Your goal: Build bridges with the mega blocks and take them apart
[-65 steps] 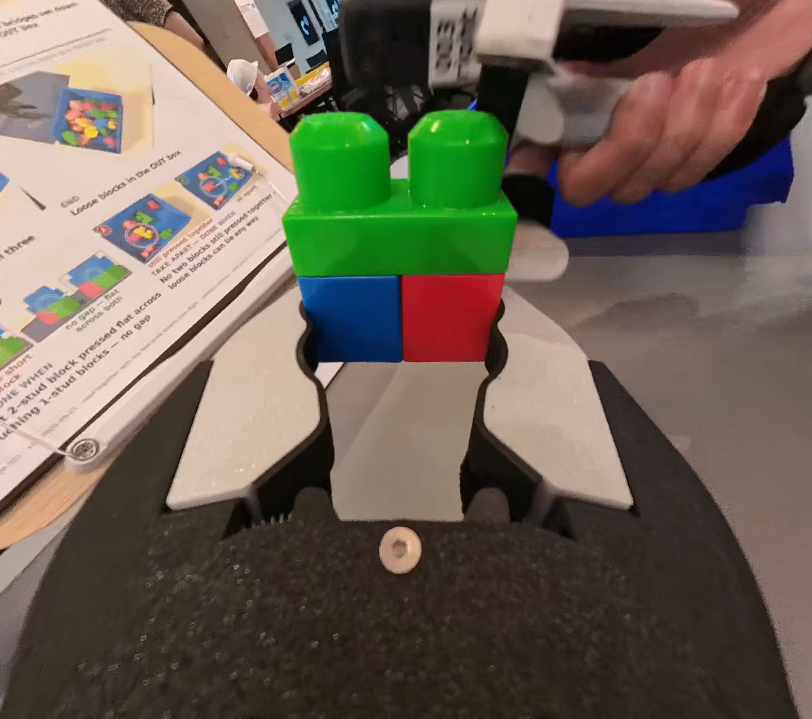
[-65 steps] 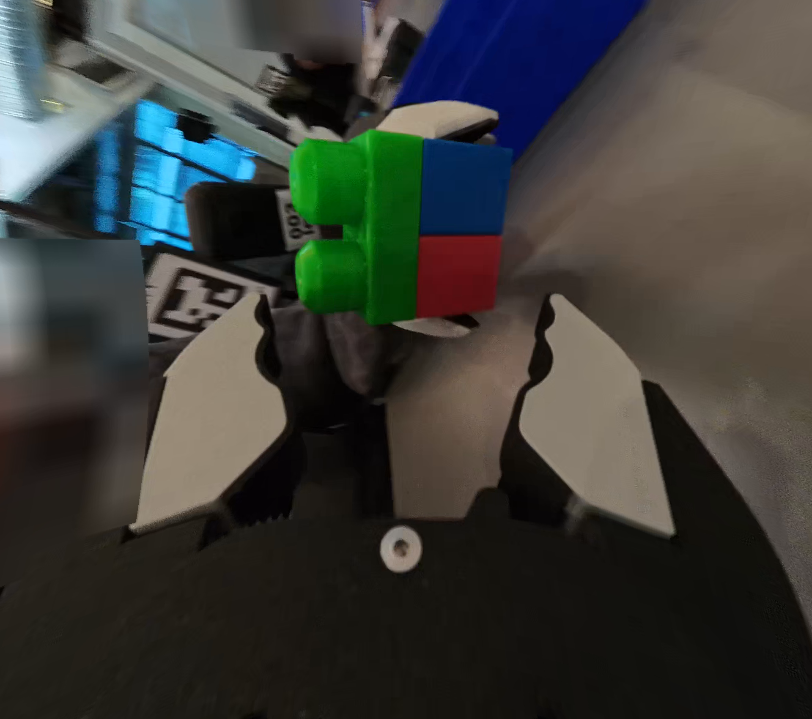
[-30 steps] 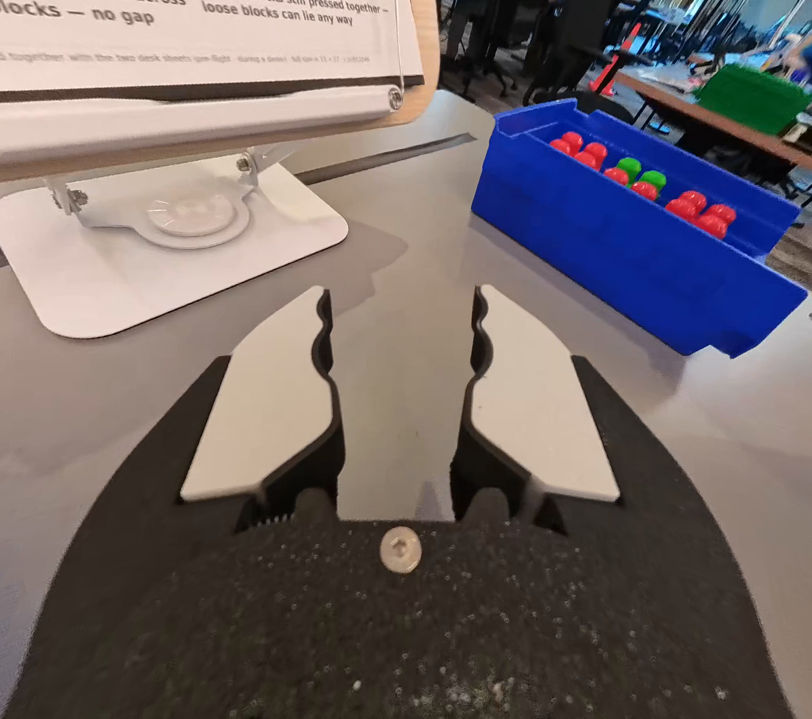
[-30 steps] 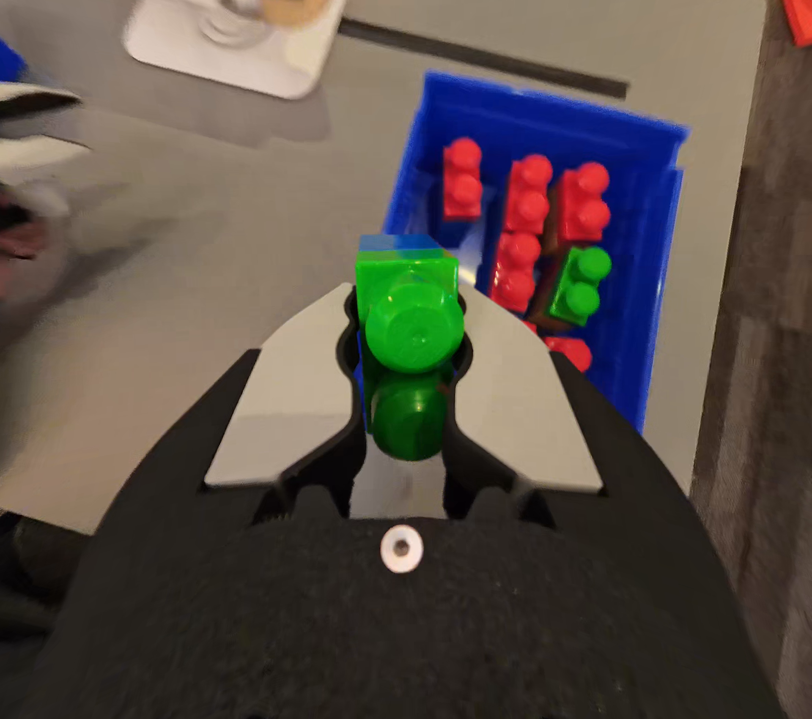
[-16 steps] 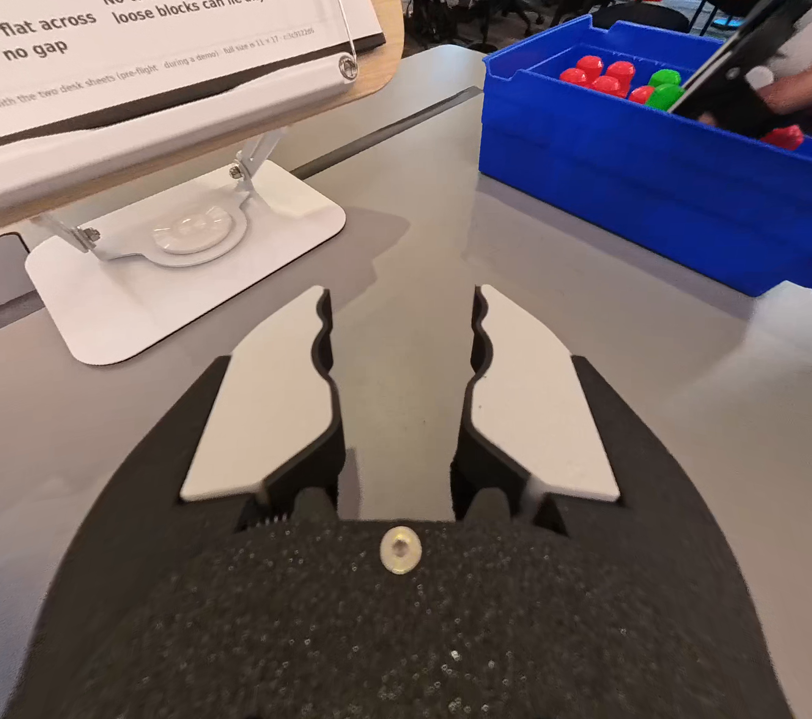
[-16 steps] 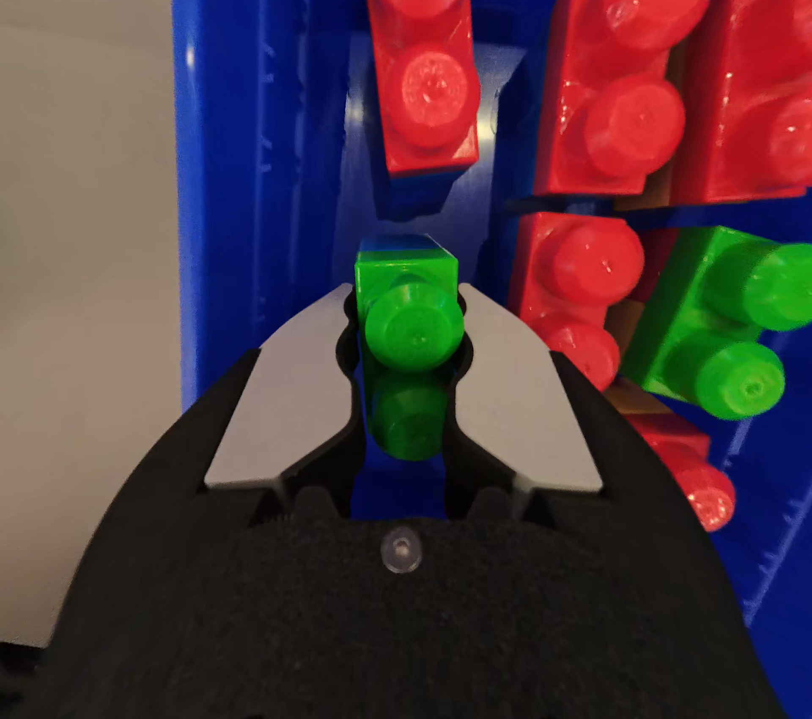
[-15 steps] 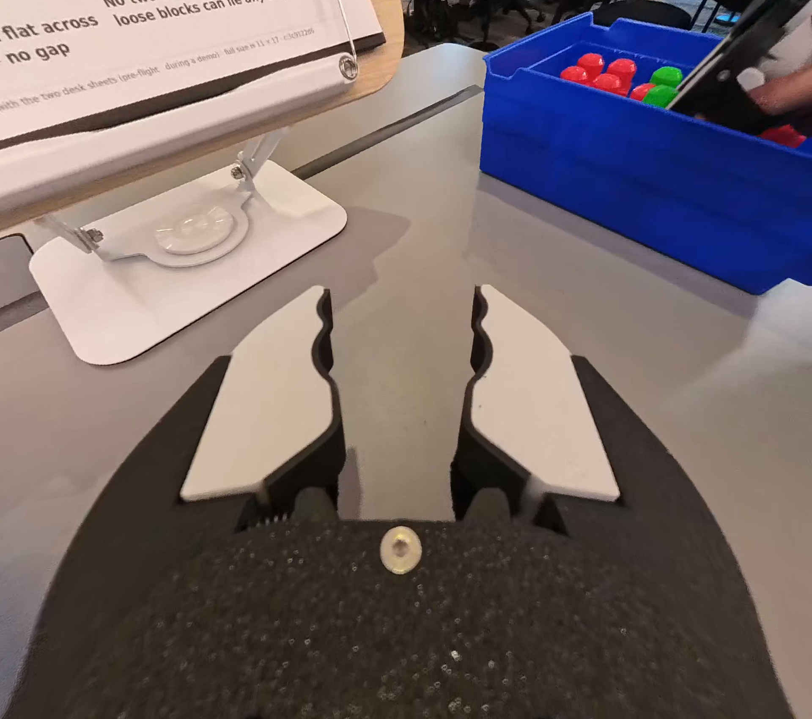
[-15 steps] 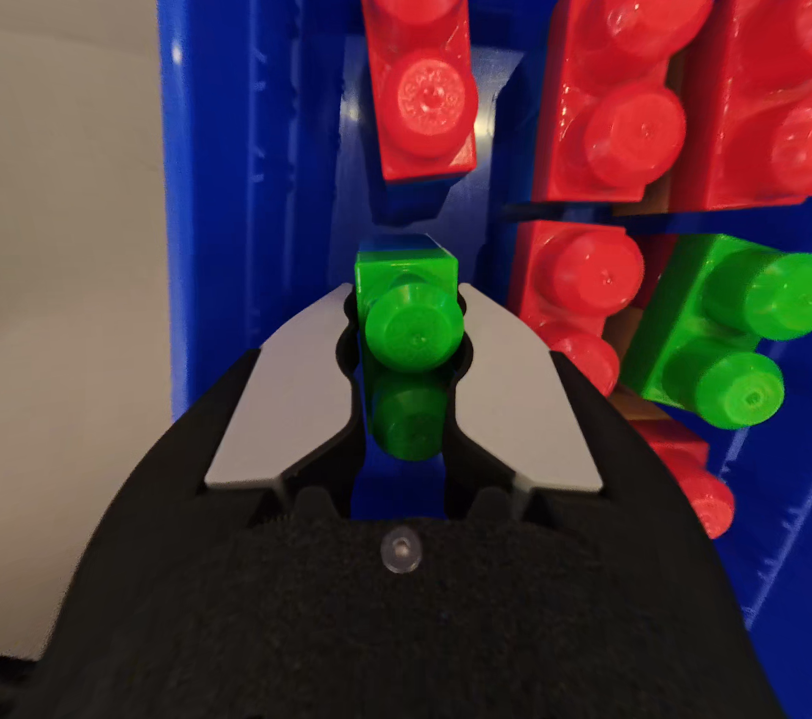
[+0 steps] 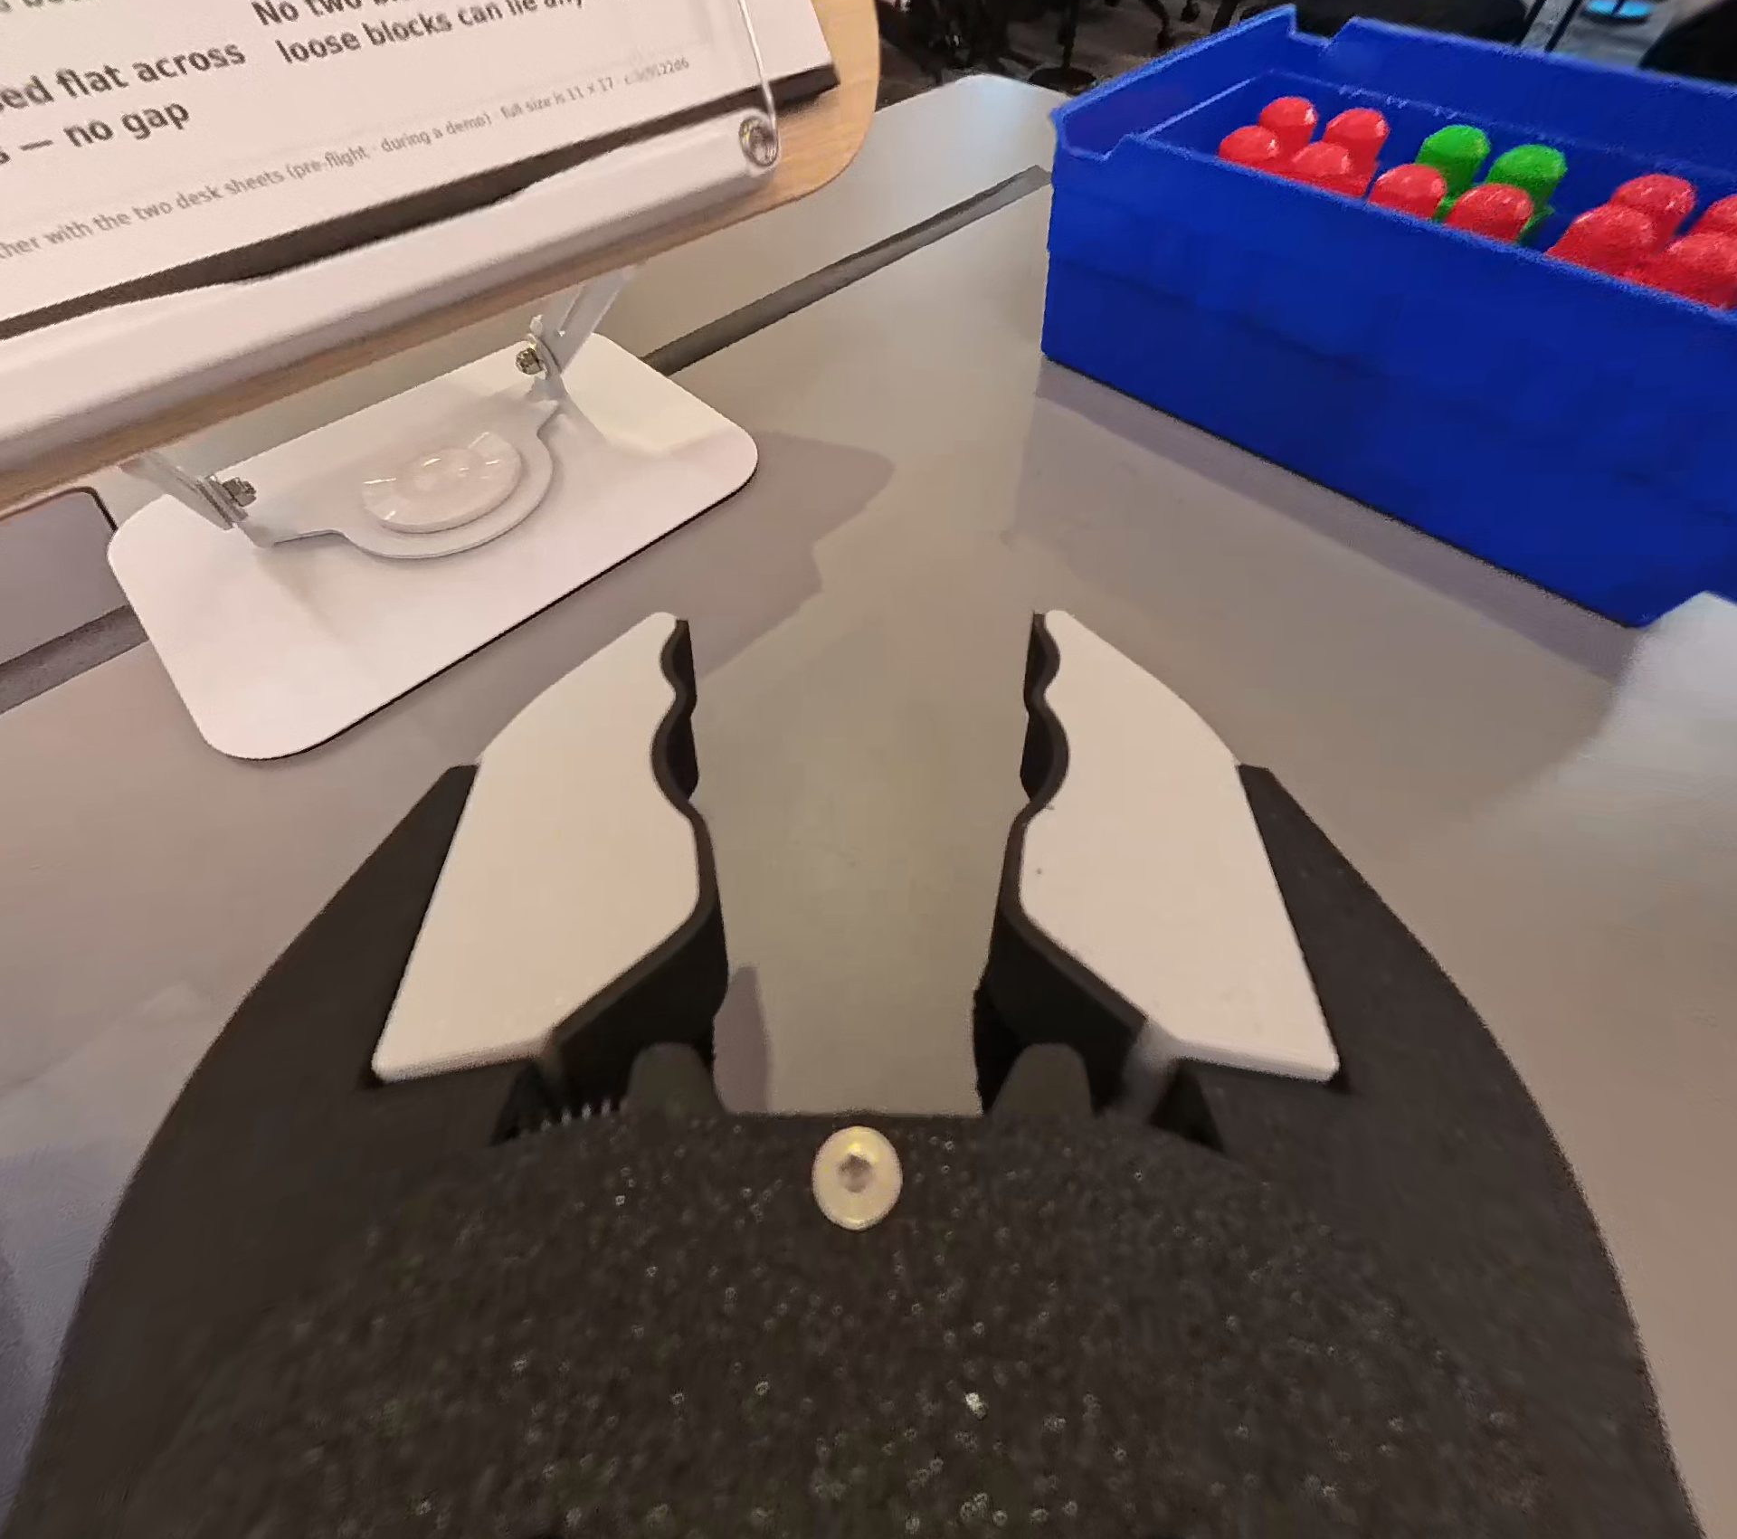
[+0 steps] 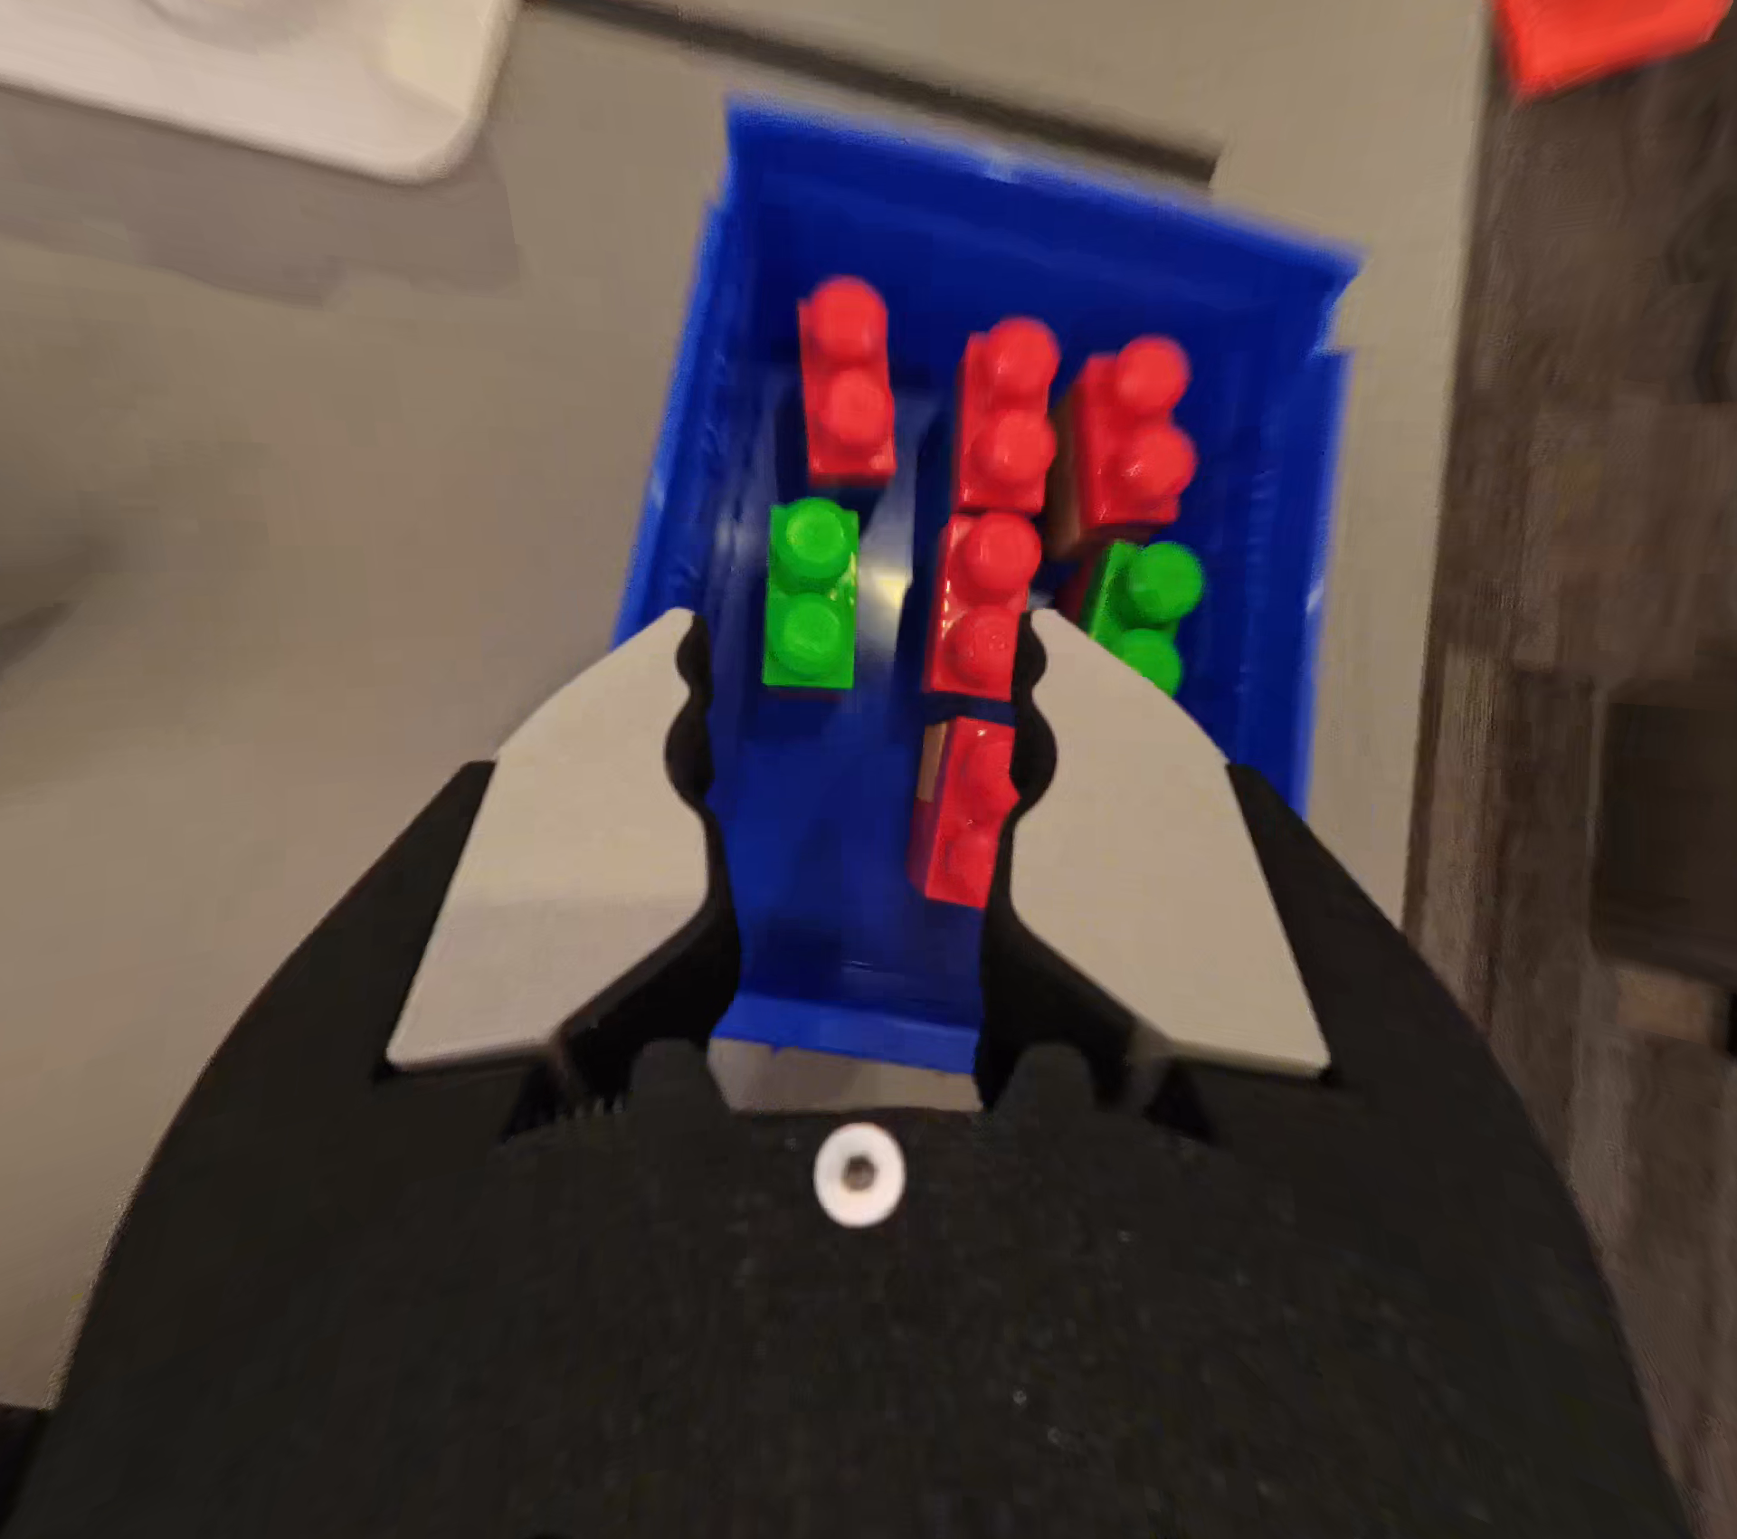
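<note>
Right wrist view looks down into a blue bin [image 10: 987, 206] that stands on the grey tabletop [image 10: 282, 554], near its right edge, where the dark floor [image 10: 1579, 554] begins. The right tongs [image 10: 857, 629] are open and hold nothing; they hang above the near part of the bin, and the picture is somewhat blurred. Inside the bin stand several two-stud blocks with studs up. A green block [image 10: 810, 596] is close to the left wall, its long axis running from the near end of the bin to the far end, and below it the bin floor is bare. Just behind it a red block [image 10: 846, 394] lies the same way. More red blocks [image 10: 1006, 413] fill the middle and the right side, and a second green block [image 10: 1142, 610] is near the right wall, partly behind the right finger. Left wrist view shows the left tongs [image 9: 857, 629] also open and empty, low over a free stretch of tabletop [image 9: 846, 385]. To their left stands a white stand [image 9: 310, 620] that carries a tilted printed sheet [image 9: 376, 9]; to their right is the long side wall of the bin [image 9: 1363, 385], with red and green studs showing over its rim. Between stand and bin the tabletop is open.
</note>
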The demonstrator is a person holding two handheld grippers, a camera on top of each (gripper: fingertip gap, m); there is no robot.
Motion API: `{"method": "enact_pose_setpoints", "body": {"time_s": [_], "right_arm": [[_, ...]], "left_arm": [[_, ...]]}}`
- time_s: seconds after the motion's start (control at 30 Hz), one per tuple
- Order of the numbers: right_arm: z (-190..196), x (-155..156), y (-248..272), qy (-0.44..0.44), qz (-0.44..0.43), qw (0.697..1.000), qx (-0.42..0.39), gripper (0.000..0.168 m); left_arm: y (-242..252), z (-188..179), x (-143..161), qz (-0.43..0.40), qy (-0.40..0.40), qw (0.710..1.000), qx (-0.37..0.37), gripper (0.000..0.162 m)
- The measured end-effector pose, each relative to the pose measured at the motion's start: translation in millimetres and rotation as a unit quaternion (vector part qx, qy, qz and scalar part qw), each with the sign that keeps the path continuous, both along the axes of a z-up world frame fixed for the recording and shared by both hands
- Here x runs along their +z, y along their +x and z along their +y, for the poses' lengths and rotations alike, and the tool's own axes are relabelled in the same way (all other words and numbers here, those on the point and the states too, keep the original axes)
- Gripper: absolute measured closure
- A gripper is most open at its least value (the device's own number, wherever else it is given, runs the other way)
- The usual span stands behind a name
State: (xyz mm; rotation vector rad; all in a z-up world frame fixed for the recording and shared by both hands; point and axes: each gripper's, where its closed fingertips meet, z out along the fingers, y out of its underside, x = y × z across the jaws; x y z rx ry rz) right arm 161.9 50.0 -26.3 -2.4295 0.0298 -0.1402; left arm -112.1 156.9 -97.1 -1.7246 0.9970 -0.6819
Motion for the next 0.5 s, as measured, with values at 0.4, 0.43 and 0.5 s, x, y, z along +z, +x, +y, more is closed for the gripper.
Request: {"method": "enact_pose_setpoints", "body": {"time_s": [0.4,0.43,0.5], "right_arm": [[-97.3,-21.0,-184.3,0.356,0.133,0.905,0.190,0.102],[-105.3,-30.8,-189.5,0.364,0.143,0.901,0.185,0.102],[-121.2,-40.9,-196.3,0.374,0.151,0.897,0.179,0.103]], "left_arm": [[-100.1,-112.5,33.4,0.001,0.066,0.992,0.110,0.099],[-111.3,-126.6,29.1,0.001,0.060,0.990,0.125,0.099],[-132.6,-153.7,16.6,-0.014,0.046,0.987,0.156,0.100]]}}
